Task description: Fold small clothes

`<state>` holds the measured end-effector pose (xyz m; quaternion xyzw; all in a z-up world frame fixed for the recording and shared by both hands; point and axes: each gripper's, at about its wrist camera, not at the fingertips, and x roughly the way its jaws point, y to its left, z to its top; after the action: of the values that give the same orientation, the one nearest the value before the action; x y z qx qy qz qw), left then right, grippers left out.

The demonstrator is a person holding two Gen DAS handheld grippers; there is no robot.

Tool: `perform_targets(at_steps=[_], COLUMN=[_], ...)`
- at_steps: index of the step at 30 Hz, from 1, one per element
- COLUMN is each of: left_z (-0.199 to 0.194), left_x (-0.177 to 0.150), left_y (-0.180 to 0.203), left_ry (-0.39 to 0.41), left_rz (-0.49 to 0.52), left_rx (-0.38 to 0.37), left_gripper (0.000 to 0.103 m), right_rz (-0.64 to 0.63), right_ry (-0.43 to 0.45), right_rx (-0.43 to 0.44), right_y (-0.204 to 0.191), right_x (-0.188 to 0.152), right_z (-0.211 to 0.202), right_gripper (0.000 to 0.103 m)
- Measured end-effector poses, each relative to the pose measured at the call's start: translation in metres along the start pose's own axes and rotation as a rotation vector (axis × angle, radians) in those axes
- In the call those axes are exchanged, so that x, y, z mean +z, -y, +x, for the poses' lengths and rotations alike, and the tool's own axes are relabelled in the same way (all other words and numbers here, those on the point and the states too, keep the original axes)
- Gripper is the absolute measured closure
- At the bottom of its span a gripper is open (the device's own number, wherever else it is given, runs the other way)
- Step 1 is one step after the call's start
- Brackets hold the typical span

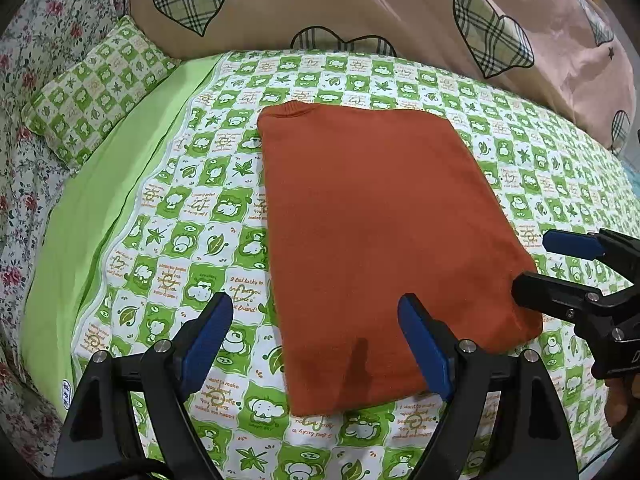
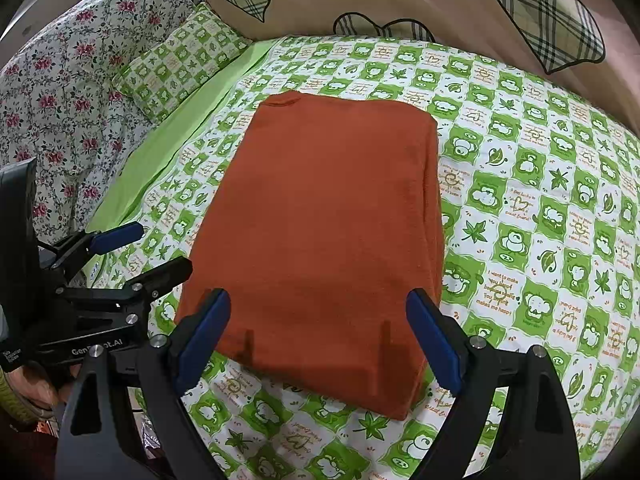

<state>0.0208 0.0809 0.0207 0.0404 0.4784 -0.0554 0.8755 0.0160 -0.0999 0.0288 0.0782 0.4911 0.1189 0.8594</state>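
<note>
The rust-orange garment (image 1: pixel 384 248) lies folded into a neat rectangle on the green checked bed sheet (image 1: pixel 192 216), near the heart-print quilt (image 1: pixel 360 4), while the left claw (image 1: pixel 316 344) and right claw (image 2: pixel 320 336) both hover wide over its near edge, holding nothing

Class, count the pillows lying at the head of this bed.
1: a small green-checked pillow lies at the far left, beside the floral quilt, below the heart-print duvet. Others may be hidden beneath the bedding.
</note>
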Motion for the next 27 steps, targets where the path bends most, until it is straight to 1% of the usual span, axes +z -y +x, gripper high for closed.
perform_targets(at_steps=[27], left_z=[-0.001], left_x=[-0.0015], left_y=[-0.0002], left_ry=[-0.003], left_rz=[-0.005], left_rx=[-0.018], left_gripper=[0.016], right_rz=[0.002], right_ry=[0.001], right_rx=[0.006], right_y=[0.0021], right_x=[-0.0001], right_z=[-0.0003], right_gripper=[0.013])
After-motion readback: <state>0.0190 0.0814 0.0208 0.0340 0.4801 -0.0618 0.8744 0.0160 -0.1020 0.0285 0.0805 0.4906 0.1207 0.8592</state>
